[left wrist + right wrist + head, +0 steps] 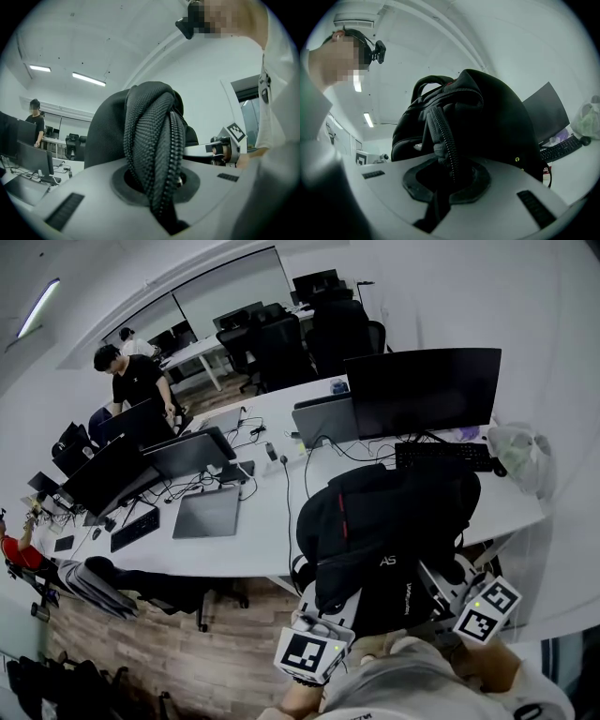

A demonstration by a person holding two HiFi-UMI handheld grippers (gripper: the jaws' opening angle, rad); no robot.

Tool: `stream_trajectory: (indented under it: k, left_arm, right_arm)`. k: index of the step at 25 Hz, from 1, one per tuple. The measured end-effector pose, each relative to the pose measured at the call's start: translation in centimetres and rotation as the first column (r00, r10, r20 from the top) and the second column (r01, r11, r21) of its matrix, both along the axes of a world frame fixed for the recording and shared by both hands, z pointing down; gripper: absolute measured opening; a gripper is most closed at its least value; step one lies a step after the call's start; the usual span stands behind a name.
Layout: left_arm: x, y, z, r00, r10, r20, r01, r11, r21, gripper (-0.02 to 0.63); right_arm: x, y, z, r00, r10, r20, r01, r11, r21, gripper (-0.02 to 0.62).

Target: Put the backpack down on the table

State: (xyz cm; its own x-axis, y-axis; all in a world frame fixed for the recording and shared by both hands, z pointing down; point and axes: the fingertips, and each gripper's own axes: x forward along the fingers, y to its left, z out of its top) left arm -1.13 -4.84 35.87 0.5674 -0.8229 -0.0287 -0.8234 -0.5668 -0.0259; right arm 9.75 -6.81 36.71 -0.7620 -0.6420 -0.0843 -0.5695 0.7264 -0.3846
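A black backpack (pixel 384 521) with red trim is held between my two grippers over the near edge of the white table (pixel 272 549). I cannot tell whether its bottom touches the table. My left gripper (pixel 330 609) grips it from the lower left, shut on a padded mesh strap with a zipper edge (pixel 157 154). From the lower right, my right gripper (pixel 448 585) is shut on another strap (pixel 443 145). In both gripper views the bag's body (pixel 487 117) bulges above the jaws. The fingertips are hidden under the fabric in the head view.
Just beyond the bag lie a black keyboard (pixel 441 456) and a large monitor (pixel 422 390). A laptop (pixel 323 418) stands left of it, a plastic bag (pixel 520 454) at the right end. A grey closed laptop (pixel 208 512), cables and more monitors sit left. A person (pixel 131 381) stands far left.
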Motion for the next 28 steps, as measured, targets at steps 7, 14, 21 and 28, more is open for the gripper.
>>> stream_trajectory:
  k: [7, 14, 21, 28]
  left_arm:
    - [0.2, -6.5, -0.6, 0.999, -0.029, -0.022, 0.029, 1.0, 0.0, 0.034]
    - [-0.1, -12.8, -1.0, 0.996, -0.086, -0.021, 0.086, 0.996, 0.012, 0.034]
    - [-0.3, -17.6, -0.8, 0.988, -0.156, -0.016, 0.156, 0.988, 0.016, 0.035]
    - [-1.4, -21.2, -0.8, 0.978, -0.21, -0.01, 0.21, 0.978, 0.006, 0.035]
  right_arm:
    - [0.0, -6.9, -0.7, 0.999, -0.04, -0.013, 0.04, 0.999, 0.006, 0.031]
    - [-0.4, -13.8, -1.1, 0.995, -0.096, -0.014, 0.096, 0.995, 0.017, 0.031]
    - [-0.8, -19.2, -0.8, 0.986, -0.166, -0.016, 0.166, 0.986, 0.021, 0.031]
    - [-2.1, -23.3, -0.8, 0.978, -0.207, -0.013, 0.207, 0.978, 0.022, 0.031]
